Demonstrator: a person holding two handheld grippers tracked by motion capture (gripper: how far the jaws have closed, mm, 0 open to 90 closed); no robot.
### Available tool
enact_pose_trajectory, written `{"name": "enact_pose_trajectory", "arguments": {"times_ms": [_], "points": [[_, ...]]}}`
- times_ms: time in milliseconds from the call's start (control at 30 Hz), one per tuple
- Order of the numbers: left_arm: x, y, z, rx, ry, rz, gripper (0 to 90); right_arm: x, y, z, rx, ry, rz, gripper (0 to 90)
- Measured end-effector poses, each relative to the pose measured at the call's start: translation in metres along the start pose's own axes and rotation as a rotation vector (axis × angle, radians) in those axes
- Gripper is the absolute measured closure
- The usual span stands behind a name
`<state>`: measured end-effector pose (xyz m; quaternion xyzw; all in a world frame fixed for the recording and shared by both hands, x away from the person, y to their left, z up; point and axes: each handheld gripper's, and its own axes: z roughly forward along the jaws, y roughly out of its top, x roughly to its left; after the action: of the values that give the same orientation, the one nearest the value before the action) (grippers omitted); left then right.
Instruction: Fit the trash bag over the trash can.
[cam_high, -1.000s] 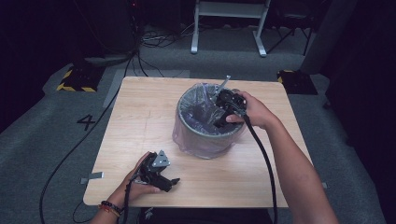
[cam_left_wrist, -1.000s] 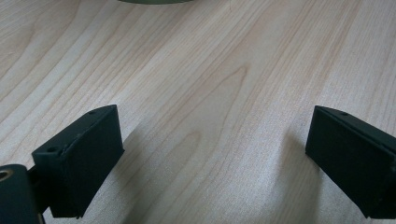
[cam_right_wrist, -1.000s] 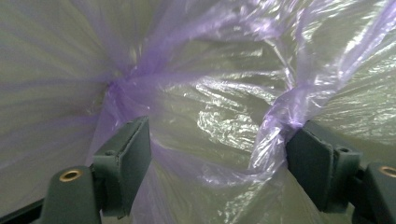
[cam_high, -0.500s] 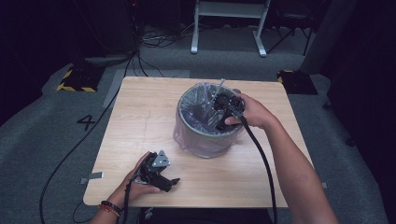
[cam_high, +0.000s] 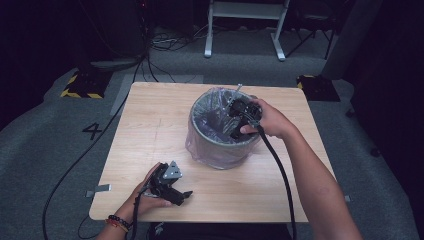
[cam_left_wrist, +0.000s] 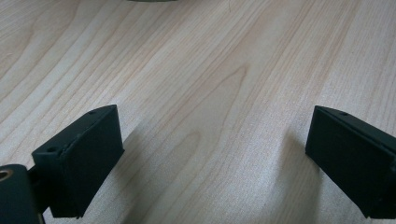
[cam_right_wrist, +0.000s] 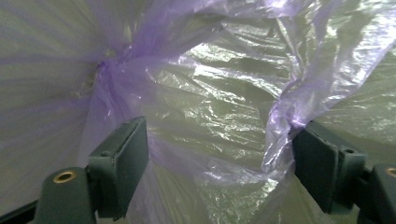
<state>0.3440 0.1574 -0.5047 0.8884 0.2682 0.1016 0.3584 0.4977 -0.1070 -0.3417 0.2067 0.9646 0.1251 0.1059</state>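
Bin (cam_high: 220, 145) on table (cam_high: 150, 130), right of centre; bag (cam_high: 212, 107) inside bin; right tongs (cam_high: 231, 111) in bag; left tongs (cam_high: 186, 196) near front edge.

Table (cam_high: 150, 130) open — bin (cam_high: 220, 145) blocks centre-right.

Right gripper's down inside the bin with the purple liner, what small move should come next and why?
Probably spread the liner against the wall of the bin: the right gripper is open inside it, film bunches loosely at one jaw, and the left gripper rests on the table.

One bin (cam_high: 220, 145) – one bag (cam_right_wrist: 196, 93) – two grippers
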Motion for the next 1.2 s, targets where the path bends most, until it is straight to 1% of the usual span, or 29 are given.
{"name": "enact_pose_trajectory", "arguments": {"times_ms": [100,167,333,400,500,600,667,833,933,1000,1033,1100,1200], "points": [[0.000,0.000,0.000,0.000,0.000,0.000,3.7,0.000,-0.001,-0.002,-0.013,0.000,0.008,21.9],[0.000,0.000,0.000,0.000,0.000,0.000,3.7,0.000,-0.002,-0.003,-0.023,-0.015,0.016,23.6],[0.000,0.000,0.000,0.000,0.000,0.001,3.8,0.001,-0.004,-0.006,-0.044,-0.024,0.029,23.6],[0.000,0.000,0.000,0.000,0.000,0.001,3.8,0.000,-0.005,-0.009,-0.068,-0.034,0.039,23.6],[0.000,0.000,0.000,-0.001,-0.001,0.001,3.7,-0.002,-0.006,-0.010,-0.066,-0.045,0.060,23.4],[0.000,0.000,0.000,0.000,-0.001,0.001,3.7,-0.003,-0.008,-0.012,-0.090,-0.040,0.068,22.1],[0.000,0.000,0.000,0.000,-0.002,0.001,3.7,-0.003,-0.008,-0.012,-0.094,-0.037,0.064,21.3],[0.000,0.000,0.000,0.000,-0.002,0.001,3.7,-0.003,-0.009,-0.014,-0.123,-0.043,0.071,19.6],[0.000,0.000,0.000,0.000,-0.002,0.001,3.8,-0.005,-0.012,-0.017,-0.153,-0.022,0.083,19.8],[0.000,0.000,0.000,0.000,-0.002,0.001,3.7,-0.006,-0.014,-0.019,-0.178,-0.019,0.085,21.0],[0.000,0.000,0.000,0.000,-0.002,0.001,3.8,-0.006,-0.015,-0.021,-0.204,-0.020,0.090,20.9],[0.000,0.000,0.000,0.000,-0.002,0.002,3.7,-0.006,-0.017,-0.024,-0.235,-0.026,0.092,20.4],[0.000,0.000,0.000,0.001,-0.002,0.002,3.7,-0.006,-0.019,-0.028,-0.253,-0.037,0.093,19.9]]}}
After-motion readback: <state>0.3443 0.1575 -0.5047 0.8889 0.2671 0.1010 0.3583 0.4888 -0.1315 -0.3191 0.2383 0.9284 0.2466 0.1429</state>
